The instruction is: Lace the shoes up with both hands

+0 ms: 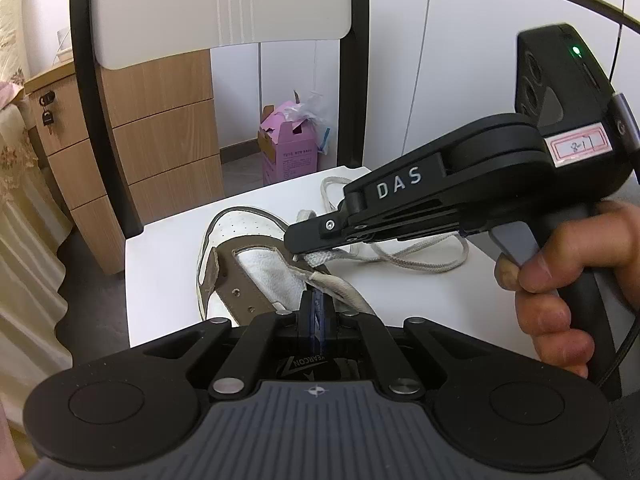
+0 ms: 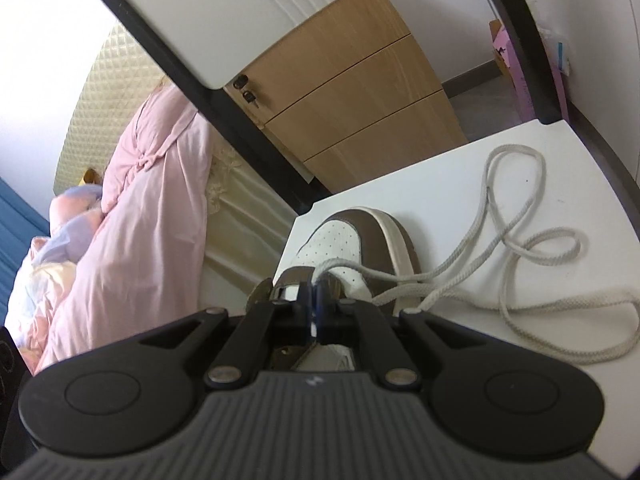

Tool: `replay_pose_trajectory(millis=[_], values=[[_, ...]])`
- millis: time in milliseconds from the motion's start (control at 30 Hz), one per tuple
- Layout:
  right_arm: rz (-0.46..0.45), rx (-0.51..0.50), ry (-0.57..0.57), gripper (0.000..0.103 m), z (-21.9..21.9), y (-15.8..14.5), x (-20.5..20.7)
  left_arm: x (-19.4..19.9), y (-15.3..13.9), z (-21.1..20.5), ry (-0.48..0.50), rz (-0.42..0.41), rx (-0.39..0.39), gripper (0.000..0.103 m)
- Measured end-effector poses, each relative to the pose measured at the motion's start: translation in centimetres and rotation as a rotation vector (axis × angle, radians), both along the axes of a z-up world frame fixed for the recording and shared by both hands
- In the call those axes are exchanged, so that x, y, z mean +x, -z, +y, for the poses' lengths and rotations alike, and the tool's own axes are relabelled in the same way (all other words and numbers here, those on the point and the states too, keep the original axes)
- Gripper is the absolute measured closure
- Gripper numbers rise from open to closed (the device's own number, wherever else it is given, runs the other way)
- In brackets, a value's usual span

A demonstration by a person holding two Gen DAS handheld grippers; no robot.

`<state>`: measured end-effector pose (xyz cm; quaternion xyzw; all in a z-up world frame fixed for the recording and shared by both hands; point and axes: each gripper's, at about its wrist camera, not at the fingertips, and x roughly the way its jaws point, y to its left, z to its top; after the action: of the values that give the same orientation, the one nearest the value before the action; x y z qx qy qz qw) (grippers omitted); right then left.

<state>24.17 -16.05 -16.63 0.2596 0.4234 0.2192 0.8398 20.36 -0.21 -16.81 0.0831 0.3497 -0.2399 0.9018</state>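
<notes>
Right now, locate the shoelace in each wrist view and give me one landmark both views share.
Left wrist view: the shoelace loops at centre right on the white chair seat, behind the right gripper, which pinches it by the shoe.
Right wrist view: it sprawls across the right half, over the seat, from the shoe.
Shared landmark: the wooden drawer cabinet behind the chair.

Woven cloth lace (image 2: 532, 240), perforated leather shoe (image 2: 340, 236), wood-grain drawers (image 1: 160, 128)
</notes>
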Motion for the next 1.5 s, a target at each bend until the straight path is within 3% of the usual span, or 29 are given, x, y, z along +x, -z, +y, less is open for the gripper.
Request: replay_pose_trajectory(millis=[400,500,633,667,900,1033,1167,1500], values=[[0.047,0.0,-0.027,0.101,-0.2,0.5,0.4,-0.8,-0.3,-0.2,-0.002,-0.023,0.015,0.1],[0.085,0.07,0.017,0.101,-0.9,1.1,0.4,-1.2,-1.4,1.2,-0.052,-0.017,-0.061,0.099],[0.149,0.187,0.093,0.101,-2.2,2.0,0.2,-0.5,-1.8,3.6,-0.132,0.113,-0.256,0.093],[0.162,0.209,0.11,0.101,-2.4,2.2,0.2,-0.4,-1.8,3.7,-0.136,0.126,-0.27,0.093],[0.181,0.267,0.194,0.101,-2.6,2.4,-0.7,-0.4,-1.7,3.0,-0.115,0.145,-0.244,0.093],[0.215,0.36,0.271,0.101,-3.1,3.3,-1.3,-0.5,-1.9,3.8,-0.124,0.148,-0.275,0.086],[0.249,0.433,0.316,0.1,-3.5,4.0,-1.4,-0.7,-2.2,4.6,-0.131,0.146,-0.318,0.085],[0.289,0.497,0.344,0.101,-4.1,4.7,-1.6,-0.7,-1.8,2.9,-0.097,0.099,-0.248,0.085]])
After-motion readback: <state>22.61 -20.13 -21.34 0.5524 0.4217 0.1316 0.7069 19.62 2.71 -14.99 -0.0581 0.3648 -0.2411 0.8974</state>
